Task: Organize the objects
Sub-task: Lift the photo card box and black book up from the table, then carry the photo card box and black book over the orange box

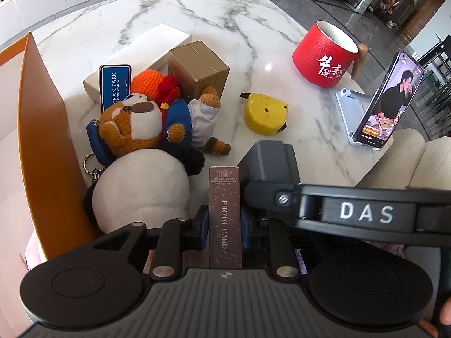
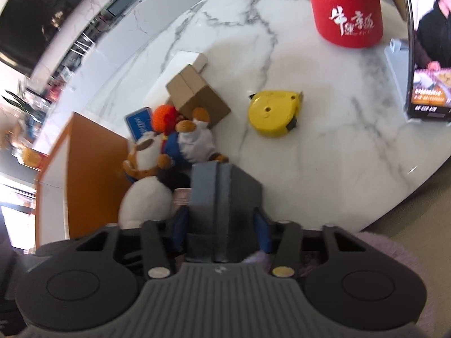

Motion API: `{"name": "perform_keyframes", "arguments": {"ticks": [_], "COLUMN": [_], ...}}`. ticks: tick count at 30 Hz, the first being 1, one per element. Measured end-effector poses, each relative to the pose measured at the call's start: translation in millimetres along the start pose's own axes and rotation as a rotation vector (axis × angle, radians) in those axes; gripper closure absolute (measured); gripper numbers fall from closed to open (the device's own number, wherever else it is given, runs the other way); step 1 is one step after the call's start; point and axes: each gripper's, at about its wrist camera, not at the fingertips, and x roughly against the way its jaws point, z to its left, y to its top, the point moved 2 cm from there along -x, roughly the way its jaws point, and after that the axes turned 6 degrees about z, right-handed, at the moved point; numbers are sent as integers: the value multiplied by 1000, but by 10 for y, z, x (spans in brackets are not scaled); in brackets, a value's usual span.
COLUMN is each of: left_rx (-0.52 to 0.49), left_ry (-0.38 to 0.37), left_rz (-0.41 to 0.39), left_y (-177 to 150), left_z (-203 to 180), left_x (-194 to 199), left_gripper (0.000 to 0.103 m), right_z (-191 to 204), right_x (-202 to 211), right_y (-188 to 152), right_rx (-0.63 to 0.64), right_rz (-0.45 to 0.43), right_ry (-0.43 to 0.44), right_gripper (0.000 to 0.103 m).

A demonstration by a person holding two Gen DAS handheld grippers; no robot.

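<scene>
Left wrist view: left tongs [image 1: 225, 226] clamp an upright photo card box [image 1: 224, 217] over the counter [image 1: 253, 14], beside a white plush [image 1: 141, 191]. Right wrist view: right tongs [image 2: 221, 226] straddle a grey block [image 2: 222, 197]; grip unclear. Yellow tape measure [image 2: 272, 112] lies nearby, by a brown box [image 2: 197, 98].
</scene>
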Motion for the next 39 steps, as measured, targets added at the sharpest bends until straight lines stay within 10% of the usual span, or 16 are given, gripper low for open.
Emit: {"name": "perform_keyframes", "arguments": {"ticks": [13,21,30,39], "left_rx": [58,133,319,391], "left_ry": [-85,-91,24,162], "left_rz": [-185,-364,-439,-348], "left_y": [-120,-381,-891,-1131], "left_z": [47,365,1126,1585], "left_x": [725,1586,2010,1741], "left_gripper": [77,77,77,77], "right_z": [224,818,1642,2096], "right_x": [584,1015,845,-7], "right_y": [-87,-227,-514,-808], "right_rx": [103,250,396,478], "right_rz": [-169,-237,-78,133], "right_ry": [-54,61,292,248], "right_gripper": [61,61,61,61]}}
